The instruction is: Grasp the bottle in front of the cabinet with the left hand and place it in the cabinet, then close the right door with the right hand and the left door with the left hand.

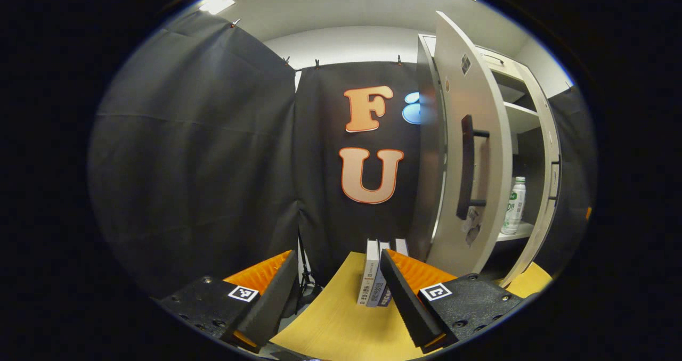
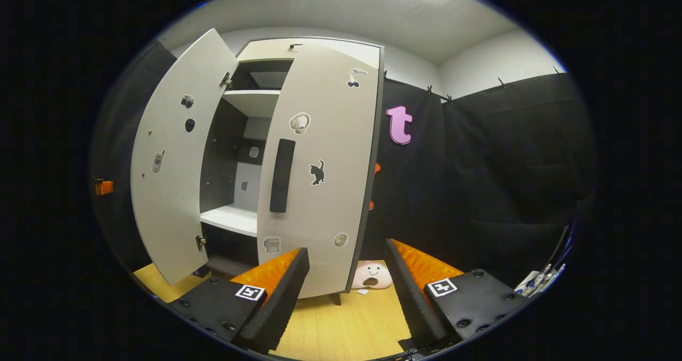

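Both my grippers, left (image 1: 337, 292) and right (image 2: 346, 292), gape empty; bottle (image 1: 514, 205) stands on the cabinet shelf (image 1: 516, 233) at three o'clock.

The table (image 1: 341, 318) under the left claw (image 1: 339, 292) looked like pale wood-grain laminate, smooth and faintly shiny. Ahead of the claw, the books (image 1: 373, 281) showed glossy paper covers. To its right, the left door (image 1: 469, 153) was a smooth matt board with a dark matt handle (image 1: 467, 166); past it the bottle (image 1: 514, 205) looked like glossy plastic. Ahead of the right claw (image 2: 345, 292), the right door (image 2: 325, 164) had the same matt finish, and the toy (image 2: 371, 275) looked like soft plush.
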Motion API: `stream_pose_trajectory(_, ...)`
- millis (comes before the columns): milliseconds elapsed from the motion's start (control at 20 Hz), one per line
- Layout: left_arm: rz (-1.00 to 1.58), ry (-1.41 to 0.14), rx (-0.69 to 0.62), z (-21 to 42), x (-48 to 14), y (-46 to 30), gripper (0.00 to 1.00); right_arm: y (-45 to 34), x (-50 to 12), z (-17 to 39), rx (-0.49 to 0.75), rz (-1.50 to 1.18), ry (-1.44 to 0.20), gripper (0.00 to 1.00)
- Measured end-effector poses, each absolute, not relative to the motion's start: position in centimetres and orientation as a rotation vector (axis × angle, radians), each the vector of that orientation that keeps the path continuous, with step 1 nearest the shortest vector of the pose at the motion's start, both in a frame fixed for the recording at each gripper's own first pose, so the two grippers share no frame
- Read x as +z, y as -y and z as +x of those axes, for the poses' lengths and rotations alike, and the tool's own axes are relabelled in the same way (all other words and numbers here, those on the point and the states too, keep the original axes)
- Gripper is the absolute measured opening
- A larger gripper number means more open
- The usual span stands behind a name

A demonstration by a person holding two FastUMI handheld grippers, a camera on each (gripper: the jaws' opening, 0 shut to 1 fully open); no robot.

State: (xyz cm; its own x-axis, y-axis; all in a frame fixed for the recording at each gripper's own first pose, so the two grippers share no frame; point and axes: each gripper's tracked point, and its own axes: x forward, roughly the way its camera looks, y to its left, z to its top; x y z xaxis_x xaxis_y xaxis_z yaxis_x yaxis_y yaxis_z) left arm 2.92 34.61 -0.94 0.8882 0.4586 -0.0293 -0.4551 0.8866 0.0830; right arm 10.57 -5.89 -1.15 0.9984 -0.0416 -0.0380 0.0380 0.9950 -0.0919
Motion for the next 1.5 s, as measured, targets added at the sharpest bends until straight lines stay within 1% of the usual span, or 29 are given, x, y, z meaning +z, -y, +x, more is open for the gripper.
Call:
stream_pose_trajectory(50,0.076,-0.055,0.474,3.3,-1.4,-34.9,0.95,6.1,-1.4,10.5,-0.046,-0.096,-0.044,0.95)
stream_pose_trajectory(100,0.076,-0.056,0.475,3.7,-1.8,-35.1,0.93,6.4,-1.6,10.5,-0.050,-0.098,-0.049,0.95)
stream_pose_trajectory(150,0.073,-0.058,0.471,4.2,-2.2,-35.3,0.95,6.6,-1.8,10.5,-0.055,-0.105,-0.054,0.95)
stream_pose_trajectory(400,0.025,-0.084,0.433,6.3,-4.5,-34.9,0.95,7.2,-2.1,10.4,-0.070,-0.086,-0.062,0.95)
stream_pose_trajectory(450,0.019,-0.090,0.425,6.7,-4.9,-34.7,0.93,7.3,-2.0,10.3,-0.072,-0.081,-0.060,0.95)
stream_pose_trajectory(500,0.018,-0.095,0.418,7.1,-5.2,-34.5,0.95,7.5,-1.9,10.2,-0.075,-0.077,-0.058,0.95)
stream_pose_trajectory(550,0.018,-0.099,0.410,7.4,-5.4,-34.3,0.94,7.6,-1.9,10.1,-0.078,-0.074,-0.058,0.95)
stream_pose_trajectory(600,0.018,-0.103,0.403,7.6,-5.7,-34.1,0.95,7.8,-1.9,10.1,-0.080,-0.069,-0.059,0.95)
stream_pose_trajectory(850,0.001,-0.126,0.377,8.7,-7.0,-33.2,0.95,8.3,-2.0,9.9,-0.090,-0.051,-0.066,0.95)
stream_pose_trajectory(950,-0.004,-0.137,0.360,9.0,-7.4,-32.5,0.95,8.1,-1.9,9.7,-0.091,-0.047,-0.066,0.95)
stream_pose_trajectory(1000,-0.003,-0.141,0.350,9.2,-7.6,-32.2,0.93,8.1,-1.8,9.8,-0.091,-0.045,-0.067,0.95)
stream_pose_trajectory(1050,-0.003,-0.144,0.339,9.5,-7.8,-31.6,0.95,8.1,-1.8,9.8,-0.091,-0.043,-0.068,0.95)
stream_pose_trajectory(1500,-0.008,-0.166,0.229,10.9,-8.9,-26.9,0.95,8.6,-1.6,9.3,-0.098,-0.025,-0.069,0.95)
